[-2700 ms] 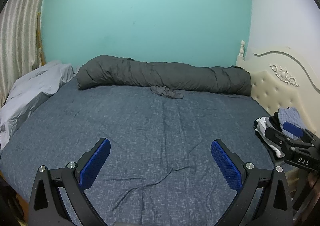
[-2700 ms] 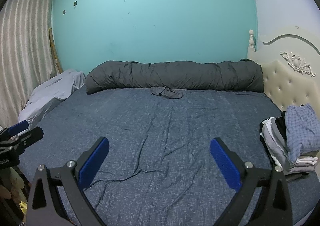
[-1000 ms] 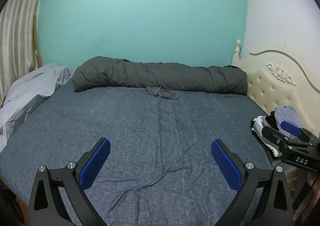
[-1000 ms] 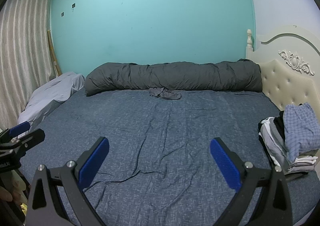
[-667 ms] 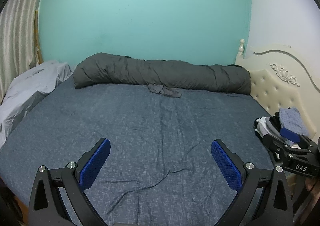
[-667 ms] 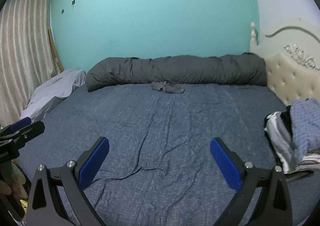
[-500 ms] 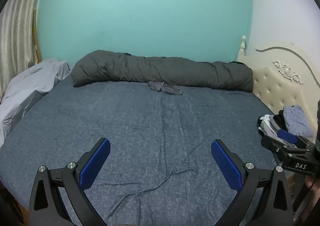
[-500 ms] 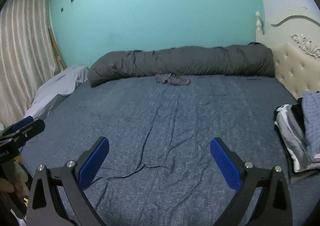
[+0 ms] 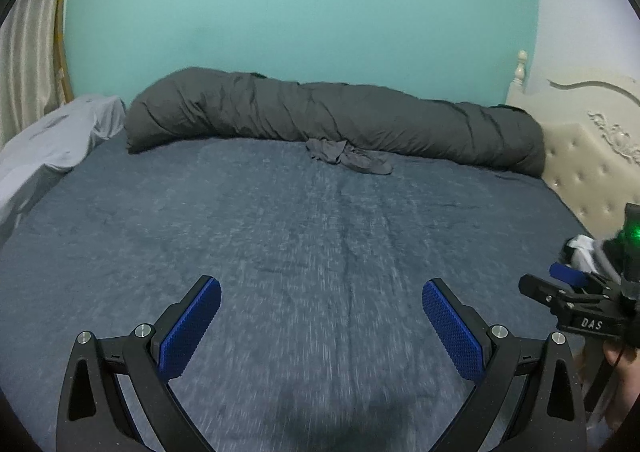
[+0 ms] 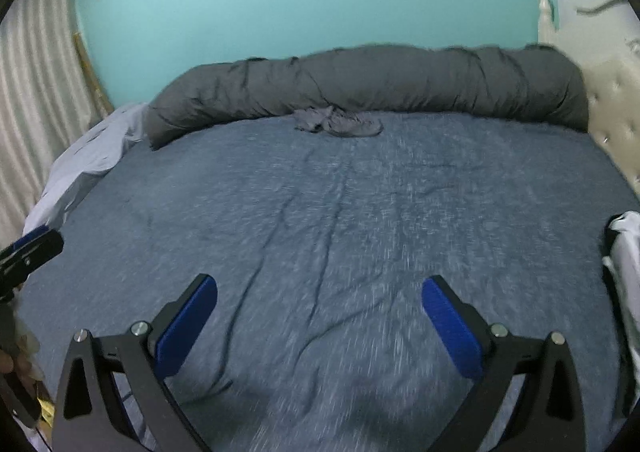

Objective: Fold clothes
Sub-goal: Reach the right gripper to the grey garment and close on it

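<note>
From your left wrist camera, your left tool (image 9: 321, 326) hung above the blue bed sheet (image 9: 280, 236) with its blue pads spread wide and nothing between them. The crumpled grey garment (image 9: 348, 157) lay far ahead on the sheet, right up against the long dark grey rolled duvet (image 9: 336, 120) along the teal wall. A pale grey pillow (image 9: 52, 140) sat at the left edge, the cream tufted headboard (image 9: 588, 172) at the right. Your right tool (image 9: 576, 300) showed at the right edge with a green light on it; behind it a bit of the stacked clothes (image 9: 584, 254) peeked out. From your right wrist camera, your right tool (image 10: 319, 322) also stood wide open and empty over the wrinkled sheet (image 10: 340, 220). The grey garment (image 10: 340, 123) again lay at the foot of the duvet (image 10: 380, 84), well apart from both tools. Your left tool (image 10: 30, 252) poked in at the left edge, and the stack of clothes (image 10: 626, 248) was cut off at the right edge. This view was blurred.
</note>
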Demonstrator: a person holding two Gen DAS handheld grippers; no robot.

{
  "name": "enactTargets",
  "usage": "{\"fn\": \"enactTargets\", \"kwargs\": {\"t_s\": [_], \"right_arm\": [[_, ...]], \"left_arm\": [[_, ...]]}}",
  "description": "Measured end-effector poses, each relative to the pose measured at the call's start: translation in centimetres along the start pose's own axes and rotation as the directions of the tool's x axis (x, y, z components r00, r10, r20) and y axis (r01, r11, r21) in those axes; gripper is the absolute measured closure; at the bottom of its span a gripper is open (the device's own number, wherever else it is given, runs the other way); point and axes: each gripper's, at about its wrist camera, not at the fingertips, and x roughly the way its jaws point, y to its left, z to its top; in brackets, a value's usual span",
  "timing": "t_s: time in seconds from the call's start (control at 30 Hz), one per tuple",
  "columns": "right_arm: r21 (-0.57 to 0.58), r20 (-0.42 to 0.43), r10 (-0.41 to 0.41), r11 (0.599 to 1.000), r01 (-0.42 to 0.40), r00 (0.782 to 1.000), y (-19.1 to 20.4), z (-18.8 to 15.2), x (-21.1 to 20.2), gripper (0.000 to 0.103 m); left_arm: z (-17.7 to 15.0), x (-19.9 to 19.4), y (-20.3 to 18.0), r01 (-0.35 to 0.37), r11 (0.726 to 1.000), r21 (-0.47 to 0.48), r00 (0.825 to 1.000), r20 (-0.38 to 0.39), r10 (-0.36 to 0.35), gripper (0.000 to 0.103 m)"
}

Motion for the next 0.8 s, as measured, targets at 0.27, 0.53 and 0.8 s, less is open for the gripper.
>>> {"fn": "enactTargets", "kwargs": {"t_s": [0.27,0.53,0.8], "right_arm": [[-0.057,-0.069,-0.006,0.998,0.002,0.998,-2.7,4.1,10.5,0.0],[0.034,-0.137,0.033,0.999,-0.029,0.99,-4.9,9.2,18.3,0.002],[0.045,-0.212,-0.023,0.998,0.033,0.977,-6.0,14.3,27.8,0.014]], "left_arm": [[1.9,11.1,1.7,-0.01,0.996,-0.092,0.998,-0.067,0.004,0.0],[4.6,17.9,3.0,-0.033,0.989,-0.144,0.991,-0.131,0.014,0.0],[7.3,24.4,6.0,-0.037,0.978,-0.207,0.983,-0.186,-0.002,0.0]]}}
